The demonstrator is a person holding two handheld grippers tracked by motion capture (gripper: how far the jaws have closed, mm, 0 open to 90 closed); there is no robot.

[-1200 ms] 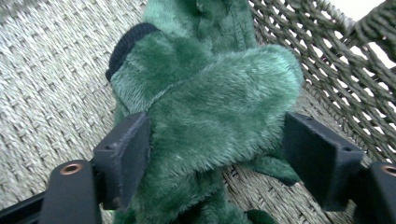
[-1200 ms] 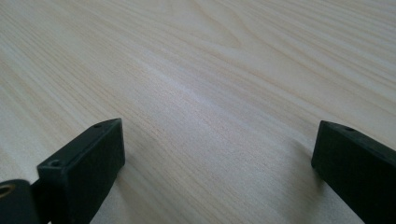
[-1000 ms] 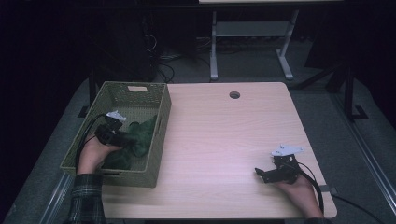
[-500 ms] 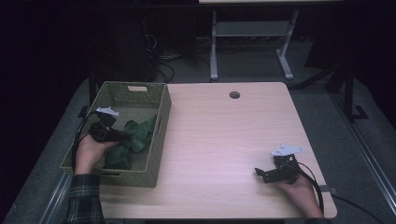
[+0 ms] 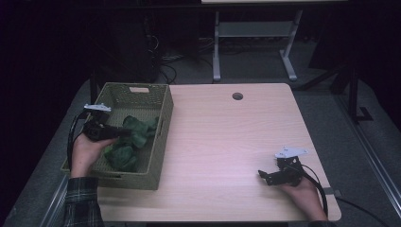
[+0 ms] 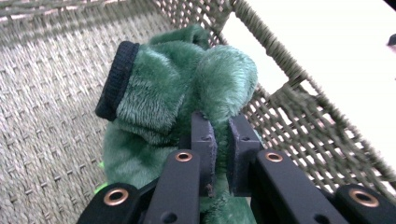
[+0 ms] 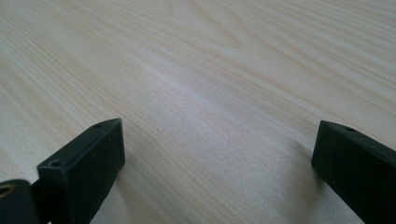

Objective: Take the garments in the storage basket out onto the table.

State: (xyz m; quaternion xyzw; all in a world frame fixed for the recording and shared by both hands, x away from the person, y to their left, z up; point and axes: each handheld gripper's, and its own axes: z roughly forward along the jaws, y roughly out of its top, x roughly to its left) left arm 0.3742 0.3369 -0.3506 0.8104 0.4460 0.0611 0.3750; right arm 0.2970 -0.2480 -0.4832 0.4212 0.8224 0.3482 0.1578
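Basket [image 5: 163,124]: woven of olive-green cord, rectangular, with slotted handle holes in its end walls; it sits at the left end of the table. The left gripper view shows its coarse plaited floor [image 6: 51,121] and open lattice walls.
Green cloth [image 6: 187,93]: plush and fuzzy, deep green, with a dark ribbed cuff at one end; soft and bunched into rounded folds. It is inside the basket, near the wall facing the tabletop, one fold raised off the floor.
More green cloth [image 5: 122,156]: a second fuzzy heap on the basket floor, nearer the person.
Left gripper [image 6: 219,144]: black, with flat square pads; its jaws have just been closing and now pinch a fold of the green cloth between them, with a narrow gap left. In the high view it [image 5: 118,132] reaches over the basket.
Right gripper [image 7: 217,168]: jaws spread wide, nothing between them, low over bare wood; in the high view it [image 5: 262,176] is near the table's right front corner.
Table [image 5: 227,142]: pale wood grain, smooth, with rounded corners and a round cable hole [image 5: 237,96] near the far edge.
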